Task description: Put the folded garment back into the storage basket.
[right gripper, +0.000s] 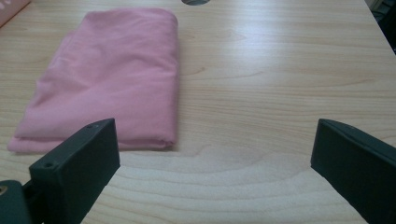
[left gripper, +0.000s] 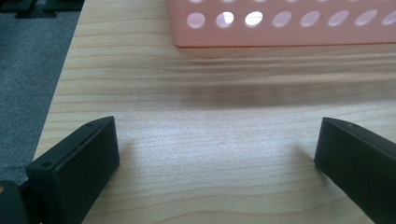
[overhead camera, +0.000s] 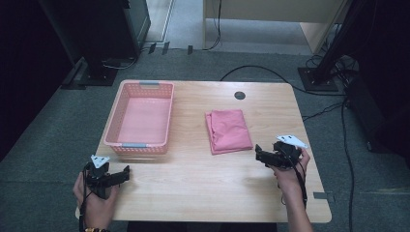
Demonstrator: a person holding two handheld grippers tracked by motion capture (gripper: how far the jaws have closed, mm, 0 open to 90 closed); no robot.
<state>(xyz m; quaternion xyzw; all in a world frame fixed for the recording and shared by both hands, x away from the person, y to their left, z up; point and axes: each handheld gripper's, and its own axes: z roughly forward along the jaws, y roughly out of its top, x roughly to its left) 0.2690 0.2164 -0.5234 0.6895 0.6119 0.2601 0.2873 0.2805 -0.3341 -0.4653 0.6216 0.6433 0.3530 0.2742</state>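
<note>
The left gripper (overhead camera: 126, 170) hovers with jaws spread wide, empty, just before the pink basket (overhead camera: 115, 116). The folded pink cloth (overhead camera: 227, 130) lies mid-table, right of the basket. Near the cloth's front corner, the right gripper (overhead camera: 258, 152) is likewise released.

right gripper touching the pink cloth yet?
Apart. In the right gripper view, bare table lies between the open right gripper and the pink cloth.

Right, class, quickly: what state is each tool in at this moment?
Left tool: open, holding nothing, over bare table near the pink basket.
Right tool: open, holding nothing, just short of the folded pink cloth.
</note>
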